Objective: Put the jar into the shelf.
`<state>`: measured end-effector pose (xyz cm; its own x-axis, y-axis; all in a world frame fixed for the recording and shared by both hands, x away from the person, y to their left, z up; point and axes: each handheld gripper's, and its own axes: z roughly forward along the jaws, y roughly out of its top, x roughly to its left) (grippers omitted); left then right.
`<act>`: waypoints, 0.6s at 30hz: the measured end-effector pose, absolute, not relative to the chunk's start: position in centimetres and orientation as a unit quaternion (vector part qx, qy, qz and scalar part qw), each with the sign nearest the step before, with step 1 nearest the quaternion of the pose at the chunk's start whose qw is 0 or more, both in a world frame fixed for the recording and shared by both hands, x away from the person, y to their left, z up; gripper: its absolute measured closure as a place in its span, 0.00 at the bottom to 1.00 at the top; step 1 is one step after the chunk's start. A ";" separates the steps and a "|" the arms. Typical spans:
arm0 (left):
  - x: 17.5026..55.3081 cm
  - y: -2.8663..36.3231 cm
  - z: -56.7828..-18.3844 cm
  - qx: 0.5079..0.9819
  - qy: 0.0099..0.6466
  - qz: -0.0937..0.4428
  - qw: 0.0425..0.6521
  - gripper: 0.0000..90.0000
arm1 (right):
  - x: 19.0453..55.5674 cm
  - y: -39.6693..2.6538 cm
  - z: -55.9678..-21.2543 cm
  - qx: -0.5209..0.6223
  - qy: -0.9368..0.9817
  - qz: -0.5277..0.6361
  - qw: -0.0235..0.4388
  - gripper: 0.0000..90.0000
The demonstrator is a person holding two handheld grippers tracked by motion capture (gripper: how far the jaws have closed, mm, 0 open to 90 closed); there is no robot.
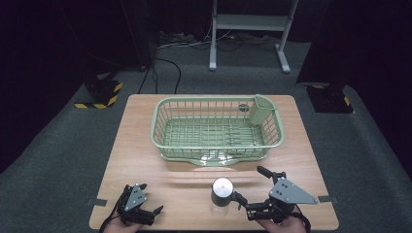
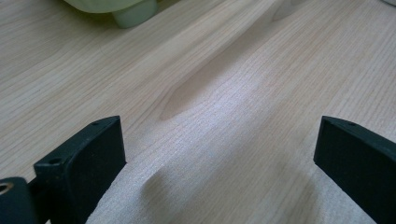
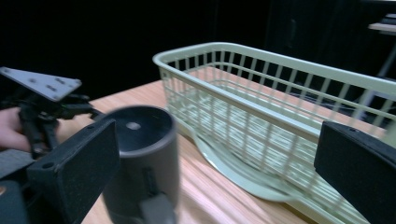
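A pale green slatted basket (image 1: 217,130) is placed on the wooden table (image 1: 141,145), towards its far half. A small green cup-shaped holder (image 1: 262,109) is fitted inside the basket at its far right corner.

A dark cylindrical cup (image 1: 222,192) with a metallic top is positioned upright on the table, on the near side of the basket and roughly in line with the basket's middle.

The right gripper (image 1: 252,191) is located near of the basket's right end, just to the right of the cup. Its jaws are spread wide. One jaw is seen just beside the cup; whether it touches the cup cannot be told. The other jaw is held well clear, nearer the basket. In the right gripper view, the cup (image 3: 140,158) is seen close to the left jaw, and the basket (image 3: 280,121) is seen beyond the gap between the jaws.

The left gripper (image 1: 145,199) is located near of the basket's left end, by the table's near edge, well apart from the cup. Its jaws are also spread wide, and nothing is held between them. In the left gripper view, bare wood (image 2: 224,116) is seen between the jaws, and a foot of the basket (image 2: 133,14) is seen at the top edge.
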<state>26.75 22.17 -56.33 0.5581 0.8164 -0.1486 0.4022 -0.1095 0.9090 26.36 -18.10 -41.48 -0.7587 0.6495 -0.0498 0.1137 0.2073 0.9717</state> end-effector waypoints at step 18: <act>26.7 22.2 -56.3 0.715 0.426 0.202 0.516 0.03 | 26.7 -15.1 -42.6 0.231 0.751 0.592 0.179 0.00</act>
